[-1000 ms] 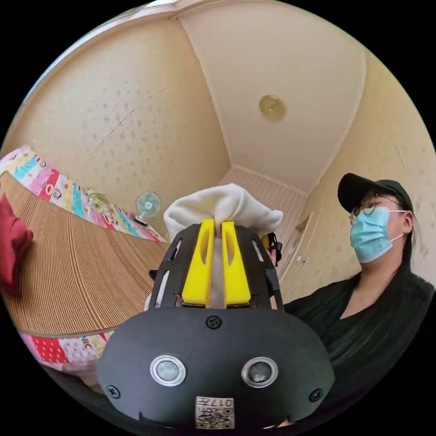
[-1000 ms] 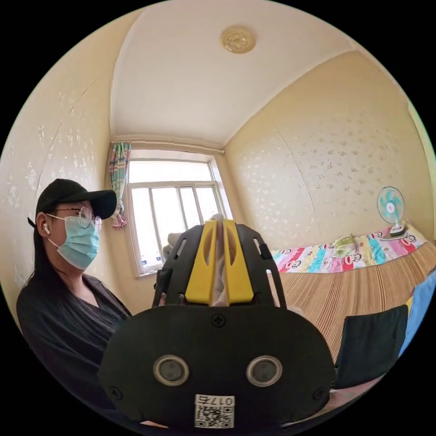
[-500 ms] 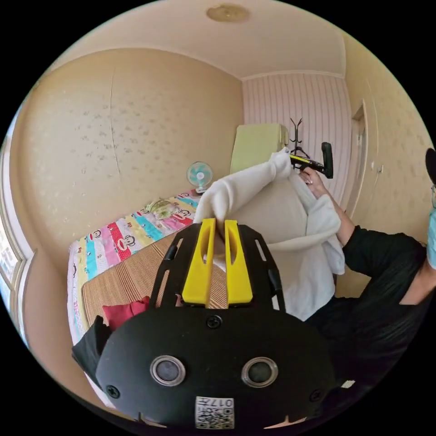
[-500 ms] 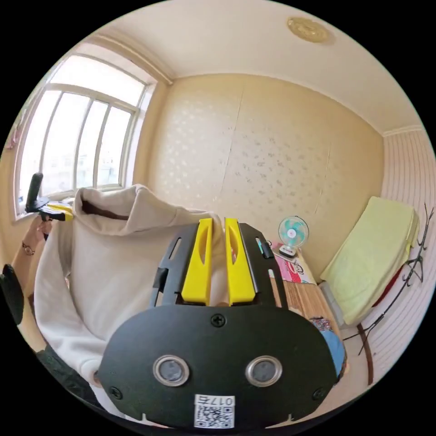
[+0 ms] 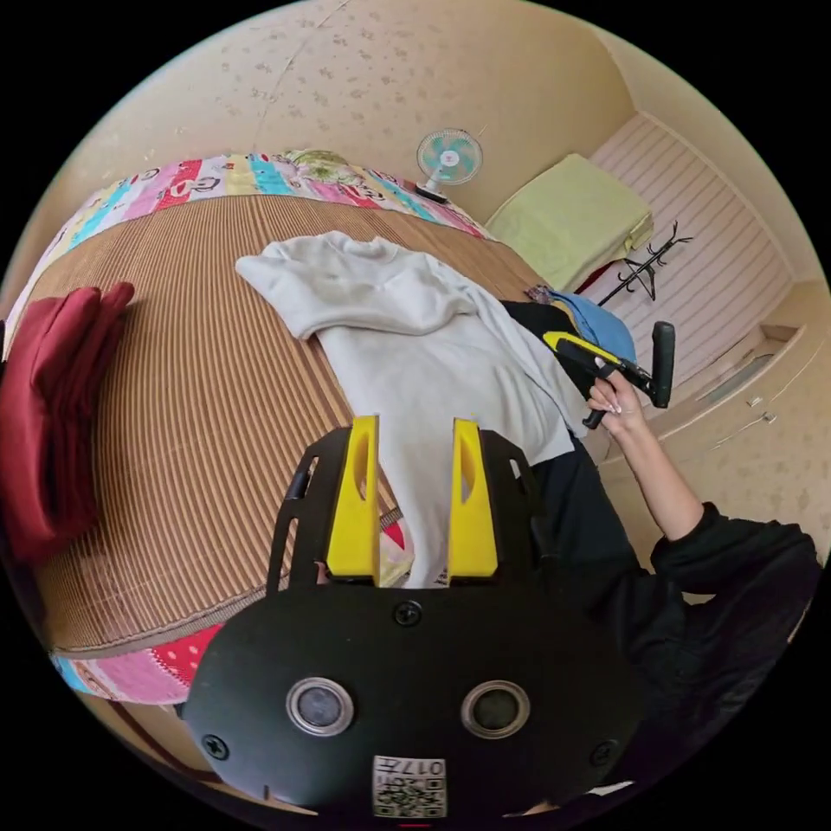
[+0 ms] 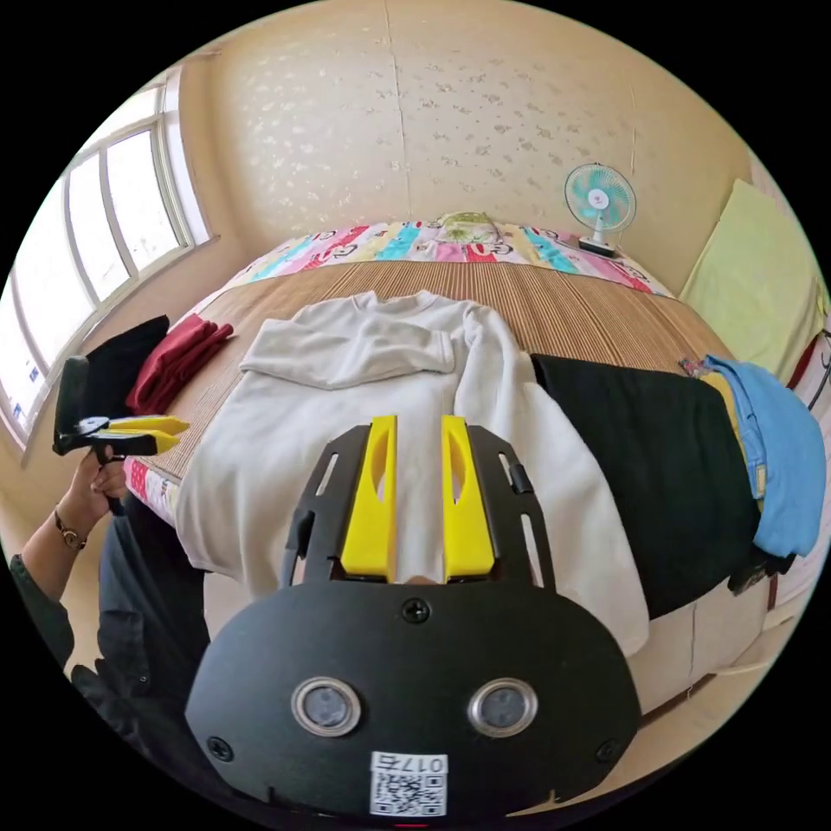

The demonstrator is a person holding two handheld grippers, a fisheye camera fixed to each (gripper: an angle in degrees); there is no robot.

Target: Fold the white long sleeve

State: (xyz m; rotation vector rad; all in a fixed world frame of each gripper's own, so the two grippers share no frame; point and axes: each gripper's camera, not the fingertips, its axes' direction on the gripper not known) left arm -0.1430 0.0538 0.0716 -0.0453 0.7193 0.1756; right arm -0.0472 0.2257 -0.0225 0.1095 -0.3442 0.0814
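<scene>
The white long sleeve (image 5: 415, 346) (image 6: 372, 381) lies spread on the woven mat (image 5: 173, 389) of the bed. Its collar points to the far wall, and its hem hangs over the near edge. One sleeve is folded across the chest; the other lies along its side over a black garment (image 6: 658, 459). My left gripper (image 5: 414, 424) is open above the shirt's lower part, holding nothing. My right gripper (image 6: 420, 420) is open over the shirt's middle. Each view also shows the other gripper in a hand: the right gripper (image 5: 554, 339) and the left gripper (image 6: 177, 428).
Folded red clothes (image 5: 52, 415) (image 6: 177, 359) lie at one side of the mat. A blue garment (image 6: 779, 450) sits past the black one. A small fan (image 6: 599, 201) stands at the bed's far end, by a green cushion (image 5: 571, 216). A window (image 6: 86, 234) is beside the bed.
Both grippers held the shirt up in the air, shut on it. They have since come down and opened, and the shirt now lies flat on the bed.
</scene>
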